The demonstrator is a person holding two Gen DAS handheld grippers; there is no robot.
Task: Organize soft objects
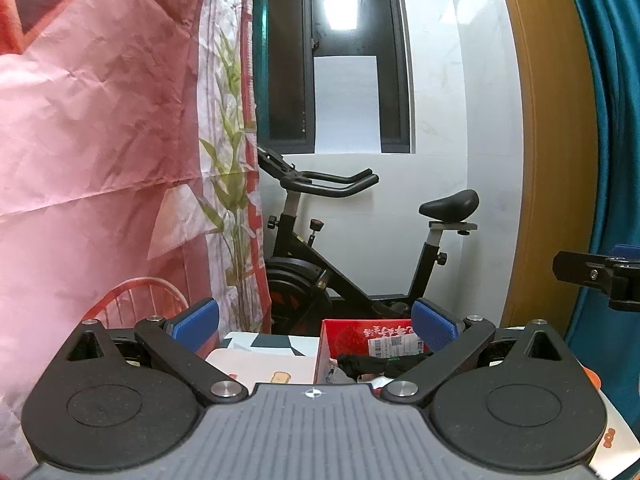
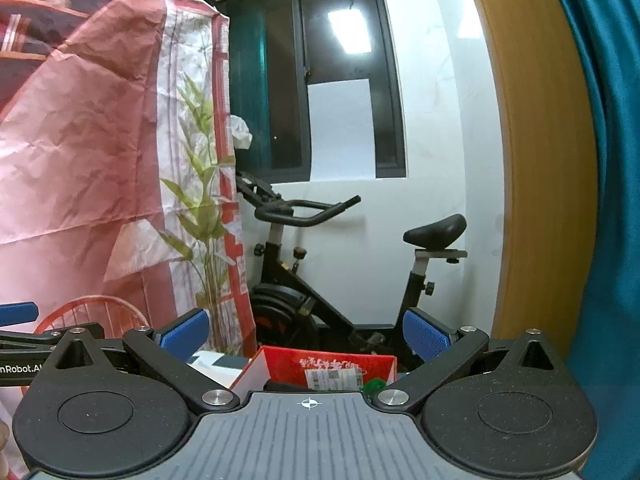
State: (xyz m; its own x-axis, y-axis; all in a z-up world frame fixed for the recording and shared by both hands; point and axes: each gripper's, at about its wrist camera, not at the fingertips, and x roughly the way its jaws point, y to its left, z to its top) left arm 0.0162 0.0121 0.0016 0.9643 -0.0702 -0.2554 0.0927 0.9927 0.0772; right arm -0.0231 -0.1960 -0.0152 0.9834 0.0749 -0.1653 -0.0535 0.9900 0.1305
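Observation:
A red cardboard box [image 1: 360, 338] sits low in the left wrist view, and dark soft items [image 1: 372, 364] lie inside it. The box also shows in the right wrist view [image 2: 332, 364], mostly hidden behind the gripper body. My left gripper [image 1: 316, 322] is open and empty, held above and before the box. My right gripper [image 2: 306, 330] is open and empty, also above the box. The right gripper's side shows at the right edge of the left wrist view [image 1: 600, 276]. The left gripper's side shows at the left edge of the right wrist view [image 2: 24, 332].
A white patterned surface [image 1: 264, 360] lies left of the box. A pink printed backdrop [image 1: 100, 140] hangs at the left. A black exercise bike [image 1: 360, 248] stands behind by a white wall and dark window. A wooden frame [image 1: 540, 140] and teal curtain [image 1: 612, 120] stand right.

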